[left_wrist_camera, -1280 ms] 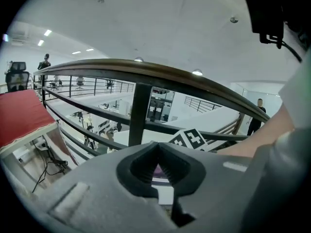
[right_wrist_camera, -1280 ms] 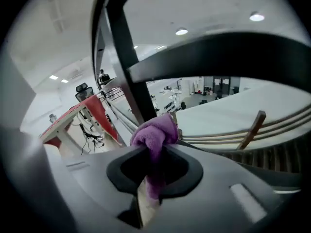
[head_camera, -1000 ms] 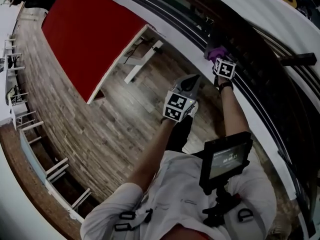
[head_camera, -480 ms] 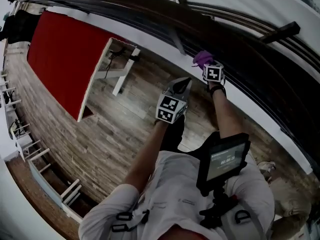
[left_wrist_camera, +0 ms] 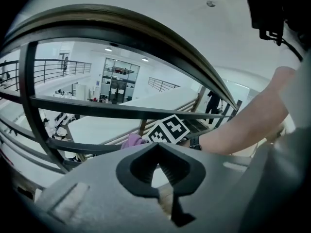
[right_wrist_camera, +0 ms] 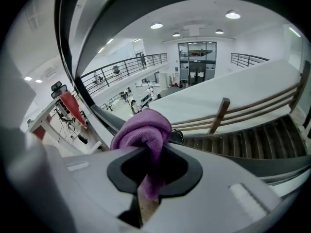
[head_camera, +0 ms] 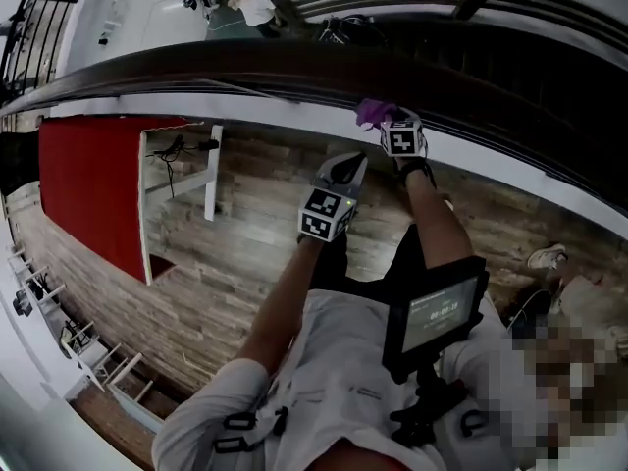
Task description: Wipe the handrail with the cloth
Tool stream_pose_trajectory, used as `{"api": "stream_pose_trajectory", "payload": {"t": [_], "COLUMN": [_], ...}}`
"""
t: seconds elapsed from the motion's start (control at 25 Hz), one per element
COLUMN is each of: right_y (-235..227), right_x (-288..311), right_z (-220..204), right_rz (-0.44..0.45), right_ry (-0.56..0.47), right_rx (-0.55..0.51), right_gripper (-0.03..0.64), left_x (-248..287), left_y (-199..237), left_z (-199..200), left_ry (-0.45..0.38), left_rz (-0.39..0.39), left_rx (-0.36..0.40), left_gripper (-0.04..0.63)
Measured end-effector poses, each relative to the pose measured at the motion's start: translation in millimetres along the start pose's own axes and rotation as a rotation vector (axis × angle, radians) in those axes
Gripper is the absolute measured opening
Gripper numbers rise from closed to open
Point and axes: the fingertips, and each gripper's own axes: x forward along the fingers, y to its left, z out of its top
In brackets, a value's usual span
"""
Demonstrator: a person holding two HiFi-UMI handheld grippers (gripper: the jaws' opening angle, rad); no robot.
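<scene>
Right gripper (head_camera: 386, 126) clamps the purple cloth (right_wrist_camera: 143, 127) at the handrail (head_camera: 196, 67); left gripper (head_camera: 351, 165) closed, empty; red table (head_camera: 88, 184) nearby

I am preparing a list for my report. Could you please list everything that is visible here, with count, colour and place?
handrail: one, dark, curving across the top of the head view
cloth: one, purple, bunched up at the handrail
table: one, red top with white legs, on the floor at the left
floor: one, brown wood planks, under the person
screen device: one, black, mounted at the person's chest
shoe: at least one, pale, on the floor at the right
left gripper: one, grey, jaws together and empty, short of the handrail
right gripper: one, grey, jaws shut on the cloth
</scene>
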Motion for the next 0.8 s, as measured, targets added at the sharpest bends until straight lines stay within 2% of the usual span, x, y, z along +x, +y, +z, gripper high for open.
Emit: {"api": "stream_pose_trajectory", "payload": {"t": [0.28, 0.56, 0.8], "right_y": [-117.7, -206.7, -265.1], "right_x": [-47.9, -86.7, -120.6], "right_z": [-29.1, -53.4, -73.3], "right_rz": [-0.069, -0.127, -0.187], "right_ry": [-0.033, -0.057, -0.073], "right_rx": [0.148, 0.168, 0.218], "right_gripper": [0.048, 0.048, 0.048], "left_x": [58.4, 112.8, 144.4], "left_y": [-84.6, -159.9, -199.8], "left_z": [11.8, 7.4, 1.0], "left_ry": [0.037, 0.075, 0.092], "left_rz": [-0.078, -0.175, -0.221], "left_rx": [0.044, 0.079, 0.096], "left_gripper": [-0.002, -0.002, -0.002]}}
